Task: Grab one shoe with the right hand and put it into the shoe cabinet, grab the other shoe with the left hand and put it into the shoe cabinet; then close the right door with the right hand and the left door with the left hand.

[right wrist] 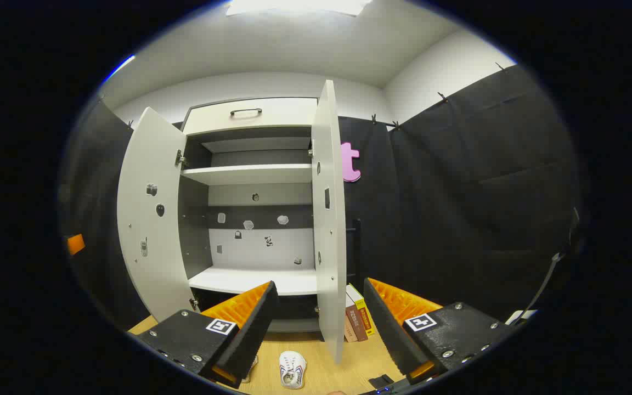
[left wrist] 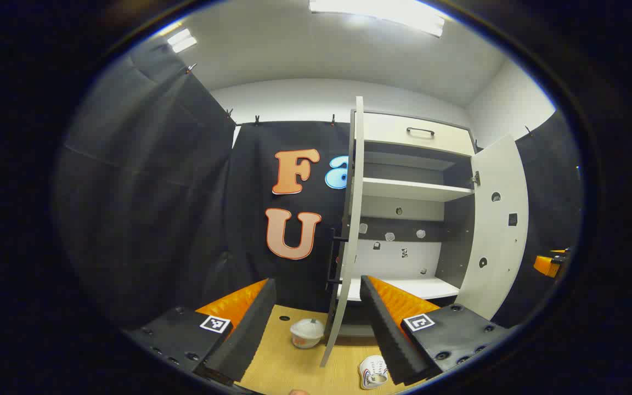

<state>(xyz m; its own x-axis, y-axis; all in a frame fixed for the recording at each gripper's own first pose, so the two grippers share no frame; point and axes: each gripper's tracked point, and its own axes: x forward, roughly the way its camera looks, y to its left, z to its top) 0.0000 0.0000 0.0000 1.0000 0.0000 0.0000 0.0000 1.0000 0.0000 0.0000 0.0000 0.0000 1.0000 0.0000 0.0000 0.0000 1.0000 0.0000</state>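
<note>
Books [right wrist: 357, 321] beside cabinet [right wrist: 250, 115] (right gripper view)

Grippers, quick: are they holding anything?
Left gripper: open, holding nothing.
Right gripper: open, holding nothing; the small white shoe lies on the wooden floor.

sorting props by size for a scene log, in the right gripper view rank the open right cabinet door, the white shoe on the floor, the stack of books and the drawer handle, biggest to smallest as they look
1. right cabinet door
2. books
3. white shoe, close to the books in apparent size, so that order is unsure
4. drawer handle, smallest, though it sits farthest from the camera
</note>
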